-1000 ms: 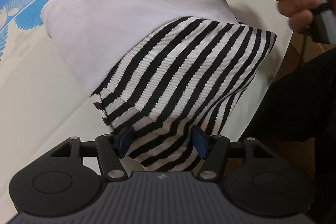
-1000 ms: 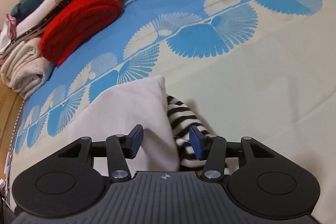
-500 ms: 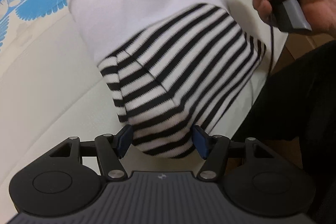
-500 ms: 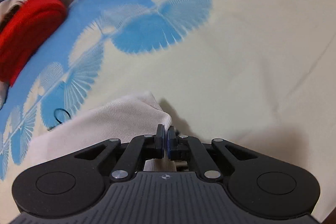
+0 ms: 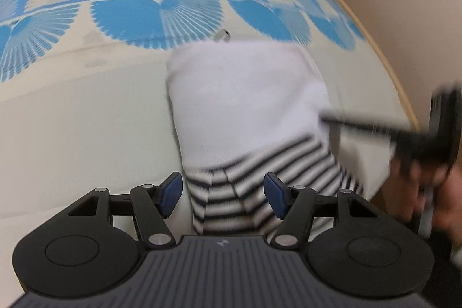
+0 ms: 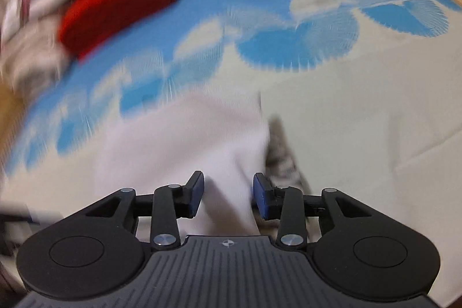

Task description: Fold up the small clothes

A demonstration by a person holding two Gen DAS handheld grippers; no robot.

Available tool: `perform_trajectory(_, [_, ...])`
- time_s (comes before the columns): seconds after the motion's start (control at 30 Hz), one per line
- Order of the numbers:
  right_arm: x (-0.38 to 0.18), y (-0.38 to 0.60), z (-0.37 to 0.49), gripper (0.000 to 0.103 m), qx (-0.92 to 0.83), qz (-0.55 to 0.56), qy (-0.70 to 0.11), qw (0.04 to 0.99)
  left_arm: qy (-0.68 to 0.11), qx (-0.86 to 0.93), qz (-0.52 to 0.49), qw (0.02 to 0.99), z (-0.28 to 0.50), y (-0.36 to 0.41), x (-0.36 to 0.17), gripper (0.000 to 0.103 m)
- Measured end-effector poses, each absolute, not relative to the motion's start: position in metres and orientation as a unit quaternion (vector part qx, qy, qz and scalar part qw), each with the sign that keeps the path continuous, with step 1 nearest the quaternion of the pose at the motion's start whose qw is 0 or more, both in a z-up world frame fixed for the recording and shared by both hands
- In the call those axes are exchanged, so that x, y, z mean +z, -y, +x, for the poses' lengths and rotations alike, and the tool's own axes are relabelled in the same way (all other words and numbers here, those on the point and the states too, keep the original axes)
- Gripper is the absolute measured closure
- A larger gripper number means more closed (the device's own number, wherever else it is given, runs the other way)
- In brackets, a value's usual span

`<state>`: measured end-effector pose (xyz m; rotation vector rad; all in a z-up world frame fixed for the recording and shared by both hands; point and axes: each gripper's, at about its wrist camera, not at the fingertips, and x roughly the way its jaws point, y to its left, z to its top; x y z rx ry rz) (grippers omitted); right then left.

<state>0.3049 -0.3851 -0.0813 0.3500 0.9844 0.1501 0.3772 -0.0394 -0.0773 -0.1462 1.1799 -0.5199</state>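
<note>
Left gripper (image 5: 222, 197) has its two blue-padded fingers standing wide apart, and nothing is pinched between them. The striped end of the garment (image 5: 248, 111) lies in the gap, but the pads do not press on it. This garment is a small folded piece: the upper part is plain white, the lower part has black and white stripes, and it lies flat on the cloth-covered surface (image 5: 72, 111) just in front of the gripper. The cloth is cream near the camera and has a band of blue fan shapes farther away. A small pale object (image 5: 221, 34) sits just beyond the far edge of the garment; I cannot tell what it is. At the right edge of the left wrist view a blurred hand (image 5: 427, 192) holds a dark tool, close to the right side of the garment.

Right gripper (image 6: 228, 197) also has its fingers apart, less wide, and it holds nothing. The white part of the garment (image 6: 184, 140) fills the space in front of it and between the pads, with a little of the striped part showing on the right side. Farther back on the left, a red folded cloth (image 6: 115, 10) lies beside a pile of other clothes (image 6: 37, 5), well apart from the garment. Both views are blurred.
</note>
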Motion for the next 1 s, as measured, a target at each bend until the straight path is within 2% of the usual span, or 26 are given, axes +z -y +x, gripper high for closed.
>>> perform_trajectory(0.07, [-0.091,0.387,0.305,0.067,0.077,0.17,-0.488,0.853,-0.55,-0.225,-0.092,0.799,0.388,0.04,-0.08,0.034])
perform_trajectory(0.1, [-0.091,0.39,0.304,0.094,0.09,0.181,-0.483,0.852,-0.551,-0.217,-0.101,0.8,0.391,0.042,-0.082,0.033])
perform_trajectory(0.13, [-0.089,0.392,0.303,0.101,0.104,0.196,-0.475,0.852,-0.551,-0.209,-0.109,0.8,0.394,0.045,-0.083,0.032])
perform_trajectory(0.23, [-0.083,0.414,0.297,0.103,0.079,0.249,-0.447,0.856,-0.556,-0.185,-0.143,0.797,0.403,0.046,-0.093,0.03])
perform_trajectory(0.3, [-0.099,0.429,0.297,0.103,0.035,0.275,-0.48,0.832,-0.562,-0.172,-0.171,0.791,0.409,0.046,-0.1,0.027])
perform_trajectory(0.37, [-0.109,0.427,0.298,0.103,0.025,0.265,-0.506,0.821,-0.567,-0.162,-0.193,0.785,0.416,0.044,-0.108,0.025])
perform_trajectory(0.43, [-0.105,0.421,0.3,0.102,0.034,0.246,-0.497,0.831,-0.57,-0.155,-0.215,0.778,0.422,0.043,-0.117,0.022])
perform_trajectory(0.47, [-0.103,0.421,0.3,0.099,0.033,0.245,-0.493,0.834,-0.574,-0.152,-0.225,0.772,0.425,0.043,-0.124,0.021])
perform_trajectory(0.5, [-0.101,0.422,0.298,0.087,0.031,0.251,-0.487,0.836,-0.578,-0.15,-0.234,0.767,0.427,0.043,-0.129,0.019])
perform_trajectory(0.53, [-0.1,0.424,0.299,0.08,0.027,0.263,-0.483,0.835,-0.58,-0.151,-0.243,0.763,0.43,0.043,-0.134,0.018])
perform_trajectory(0.57, [-0.1,0.426,0.3,0.06,0.02,0.274,-0.478,0.834,-0.58,-0.155,-0.253,0.758,0.432,0.043,-0.14,0.016])
perform_trajectory(0.6, [-0.101,0.428,0.302,0.045,0.017,0.279,-0.476,0.834,-0.582,-0.158,-0.265,0.752,0.434,0.044,-0.147,0.014])
perform_trajectory(0.83, [-0.126,0.411,0.324,0.036,0.032,0.276,-0.521,0.807,-0.583,-0.173,-0.3,0.735,0.443,0.051,-0.172,0.013])
perform_trajectory(0.87, [-0.127,0.411,0.325,0.039,0.033,0.28,-0.521,0.805,-0.575,-0.175,-0.287,0.745,0.442,0.054,-0.171,0.02])
perform_trajectory(0.9, [-0.127,0.41,0.326,0.056,0.039,0.287,-0.518,0.805,-0.572,-0.175,-0.276,0.752,0.442,0.055,-0.169,0.031])
perform_trajectory(0.93, [-0.126,0.408,0.328,0.063,0.048,0.296,-0.515,0.803,-0.568,-0.178,-0.271,0.757,0.442,0.056,-0.165,0.037])
perform_trajectory(0.97, [-0.123,0.405,0.328,0.075,0.052,0.296,-0.512,0.805,-0.56,-0.183,-0.264,0.764,0.442,0.056,-0.158,0.049])
perform_trajectory(1.0, [-0.12,0.401,0.329,0.083,0.051,0.287,-0.508,0.811,-0.551,-0.19,-0.255,0.772,0.441,0.056,-0.151,0.053])
